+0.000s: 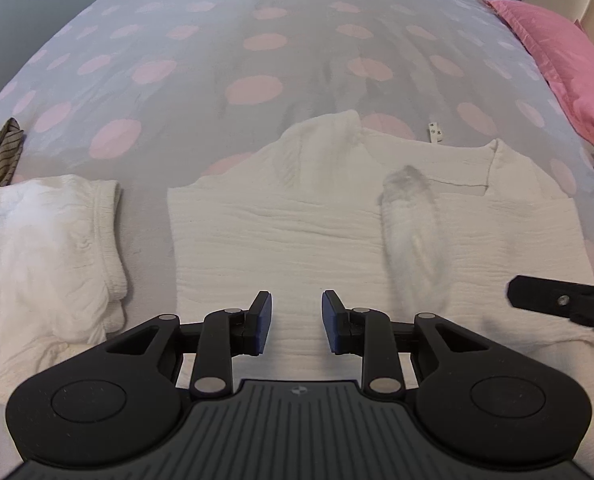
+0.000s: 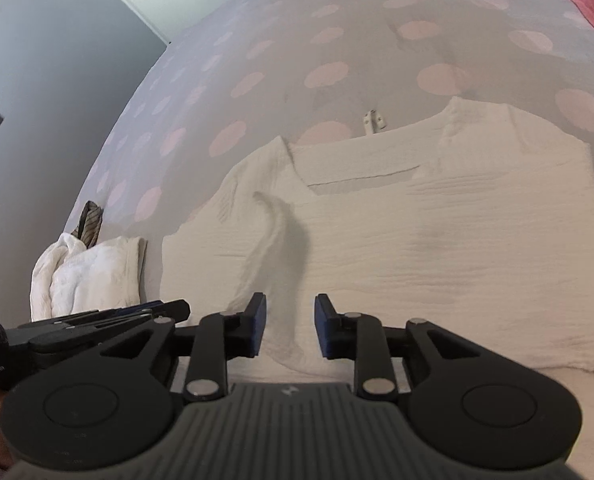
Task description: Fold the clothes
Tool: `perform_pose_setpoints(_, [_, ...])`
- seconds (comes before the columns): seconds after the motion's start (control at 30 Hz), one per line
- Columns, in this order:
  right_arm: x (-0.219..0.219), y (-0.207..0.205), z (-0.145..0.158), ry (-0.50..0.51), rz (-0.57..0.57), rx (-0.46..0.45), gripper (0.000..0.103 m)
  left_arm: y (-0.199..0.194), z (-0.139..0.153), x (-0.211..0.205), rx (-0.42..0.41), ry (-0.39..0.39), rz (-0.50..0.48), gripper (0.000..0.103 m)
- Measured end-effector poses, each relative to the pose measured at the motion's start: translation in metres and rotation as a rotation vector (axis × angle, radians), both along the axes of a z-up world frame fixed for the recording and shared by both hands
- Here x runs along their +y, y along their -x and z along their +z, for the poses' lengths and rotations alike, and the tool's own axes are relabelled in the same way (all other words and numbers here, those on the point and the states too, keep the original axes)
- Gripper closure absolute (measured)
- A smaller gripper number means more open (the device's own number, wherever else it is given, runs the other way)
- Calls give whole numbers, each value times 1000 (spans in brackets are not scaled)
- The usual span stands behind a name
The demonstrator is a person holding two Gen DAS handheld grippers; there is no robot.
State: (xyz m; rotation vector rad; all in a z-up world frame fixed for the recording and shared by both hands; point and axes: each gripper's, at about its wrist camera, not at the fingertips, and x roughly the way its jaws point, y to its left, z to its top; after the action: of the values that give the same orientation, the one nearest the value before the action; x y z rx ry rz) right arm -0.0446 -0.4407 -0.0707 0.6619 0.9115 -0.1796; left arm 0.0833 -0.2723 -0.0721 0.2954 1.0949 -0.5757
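- The white top [image 1: 297, 232] lies spread flat on the polka-dot duvet [image 1: 177, 60], neckline [image 1: 469, 184] away from the person, sleeves seemingly already tucked in toward the body
- Left gripper [image 1: 297, 322] hovers over the near hem, jaws apart, nothing between them
- Right gripper [image 2: 289, 326] sits just beside it over the same near edge, jaws also parted and empty; a raised ridge of fabric [image 2: 281, 248] runs up the cloth ahead of it, blurred in both views, so I can't say whether it is a loose fold or cloth in motion
- To the left a pile of white garments [image 1: 45, 248] waits, a striped piece [image 1: 5, 148] peeking out behind it
- A small white clip-like object [image 1: 435, 131] lies on the duvet just past the top's far edge; the pink pillow [image 1: 557, 60] is well off to the right
- My read: the next move is pinching the hem at two points and carrying it toward the neckline
- To do it well, flatten that ridge first, bite only the hem layers, keep both grips level and lift together so the fold lands square
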Motion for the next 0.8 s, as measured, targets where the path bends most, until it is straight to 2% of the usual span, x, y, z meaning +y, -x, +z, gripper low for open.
perform_pose_setpoints(0.13, [-21,20,9,6,-64,-4,73,3,1,-3,7,29,-8,76])
perform_pose_setpoints(0.33, [-57,58,3,58,-177,49,73,18,-11,-16,-5,-7,-57,73])
perform_pose_setpoints(0.53, [-92,94,-23,109,-289,147,73,30,-30,-26,-17,-72,-96,73])
perform_pose_setpoints(0.8, [-117,121,-56,116,-302,231,73,37,-51,-33,-34,-155,-129,73])
